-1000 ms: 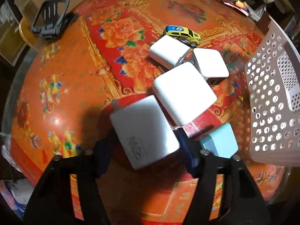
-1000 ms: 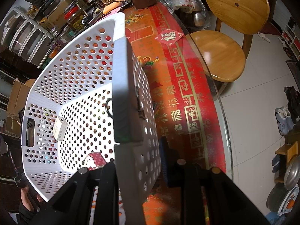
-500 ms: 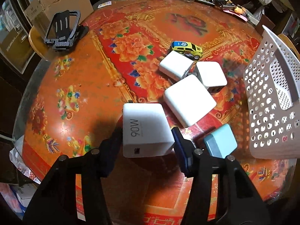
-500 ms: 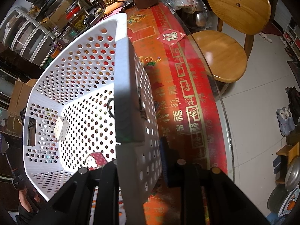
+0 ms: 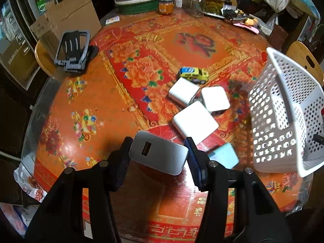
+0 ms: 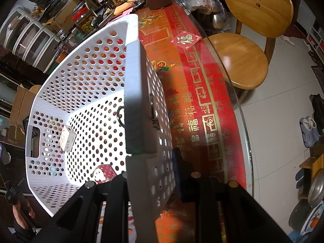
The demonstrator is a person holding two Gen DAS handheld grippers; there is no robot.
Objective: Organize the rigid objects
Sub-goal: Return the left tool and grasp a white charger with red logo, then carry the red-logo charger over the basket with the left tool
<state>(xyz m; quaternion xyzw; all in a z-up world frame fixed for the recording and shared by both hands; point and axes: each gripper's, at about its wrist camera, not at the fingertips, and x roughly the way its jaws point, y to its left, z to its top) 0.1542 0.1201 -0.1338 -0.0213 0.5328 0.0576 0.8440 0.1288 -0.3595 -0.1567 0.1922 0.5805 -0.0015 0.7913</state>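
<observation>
Now: left gripper (image 5: 158, 156) holds the grey charger (image 5: 158, 155) clear of the tabletop (image 5: 85, 93); right gripper (image 6: 149, 174) grips the basket (image 6: 81, 93) wall.

Compared with one second earlier, the left fingers (image 5: 121, 158) have been closing and now clamp the charger on both sides; the charger has been raised and turned, so its USB-port face points at the camera instead of the labelled flat side. Just beyond it lie a pale blue charger (image 5: 223, 155), then three white chargers (image 5: 195, 121) clustered together, then a yellow toy car (image 5: 193, 75). The right fingers remain fully closed on the tilted basket's near wall, unchanged. Inside the basket sit a small white charger (image 6: 67, 137) and a pink-patterned item (image 6: 104, 174). Both grippers point steeply downward.
</observation>
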